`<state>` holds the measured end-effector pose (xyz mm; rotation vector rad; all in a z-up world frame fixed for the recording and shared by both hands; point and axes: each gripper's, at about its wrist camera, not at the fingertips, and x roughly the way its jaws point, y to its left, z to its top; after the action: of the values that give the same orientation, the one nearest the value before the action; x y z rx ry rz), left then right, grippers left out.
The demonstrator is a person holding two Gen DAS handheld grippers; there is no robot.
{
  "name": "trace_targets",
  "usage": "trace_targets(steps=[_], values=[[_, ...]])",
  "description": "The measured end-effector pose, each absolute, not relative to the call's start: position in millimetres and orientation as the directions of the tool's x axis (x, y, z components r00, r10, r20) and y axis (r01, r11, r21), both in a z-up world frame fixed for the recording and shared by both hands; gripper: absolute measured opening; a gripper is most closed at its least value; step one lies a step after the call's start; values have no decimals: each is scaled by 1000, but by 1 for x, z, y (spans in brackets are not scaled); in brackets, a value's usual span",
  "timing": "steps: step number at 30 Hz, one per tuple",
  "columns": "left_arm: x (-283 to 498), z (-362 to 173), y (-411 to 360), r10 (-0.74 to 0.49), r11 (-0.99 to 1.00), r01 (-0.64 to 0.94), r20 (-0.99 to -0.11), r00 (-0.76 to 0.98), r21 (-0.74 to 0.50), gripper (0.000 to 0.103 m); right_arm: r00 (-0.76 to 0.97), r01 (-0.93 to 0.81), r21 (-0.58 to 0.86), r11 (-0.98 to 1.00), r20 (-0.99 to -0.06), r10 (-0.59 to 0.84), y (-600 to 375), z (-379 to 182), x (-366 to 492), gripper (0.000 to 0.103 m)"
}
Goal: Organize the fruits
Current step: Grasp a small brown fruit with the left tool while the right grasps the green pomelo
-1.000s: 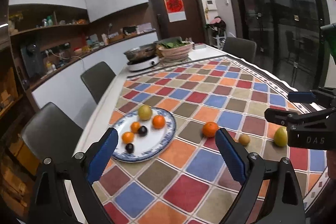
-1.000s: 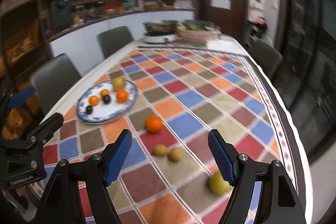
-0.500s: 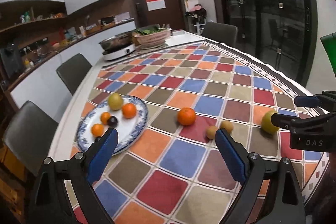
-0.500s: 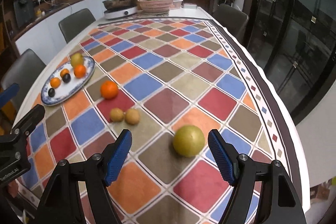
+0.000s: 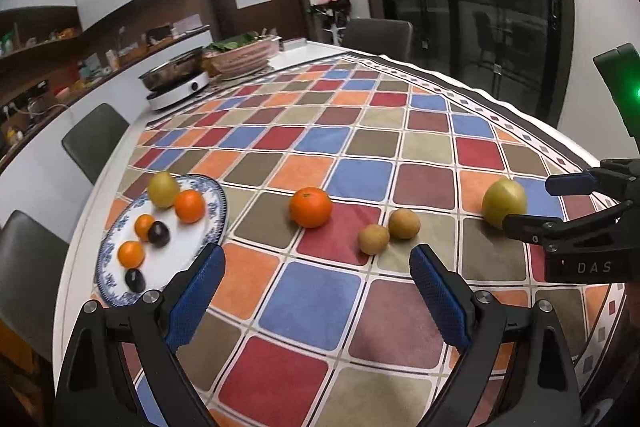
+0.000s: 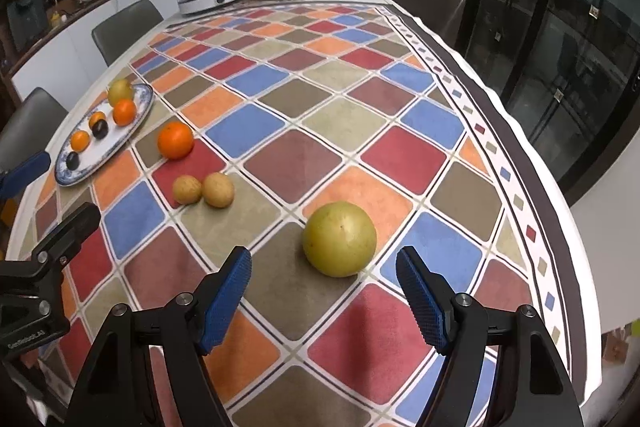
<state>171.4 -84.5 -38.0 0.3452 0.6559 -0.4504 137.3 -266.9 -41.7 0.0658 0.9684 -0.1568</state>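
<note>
Both grippers tilt down over the checked tablecloth [image 6: 304, 155]. Left gripper [image 5: 316, 275]: jaws wide, nothing between them, above a bare patch of cloth. Right gripper [image 6: 324, 287]: jaws apart, empty, just short of the big green fruit [image 6: 339, 239]. To the left lie two small brown fruits [image 6: 204, 190], touching, and beyond them a loose orange [image 6: 175, 140]. The plate [image 6: 132, 125] at far left holds a green fruit, three oranges, two dark plums.
</note>
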Motion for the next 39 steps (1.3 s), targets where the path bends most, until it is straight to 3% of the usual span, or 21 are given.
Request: trace_targets(steps=[7,17,26,39], values=[[190,-58,-98,-331,813,565,-686,648,141,92,519,176,5,984,-850,-88,-273,-56,145,75],[214,-81,-115,-352,784,613,-747,564,94,68,503,196,21,980,-860,-82,-279,-67,155,74],[221,-89,-120,-367,774,630,-769,524,61,50,498,196,40,980,-865,-64,-281,-72,162,63],[229,-95,-127,-364,777,628,-785,501,41,40,504,207,53,977,-862,-60,-288,-77,167,54]])
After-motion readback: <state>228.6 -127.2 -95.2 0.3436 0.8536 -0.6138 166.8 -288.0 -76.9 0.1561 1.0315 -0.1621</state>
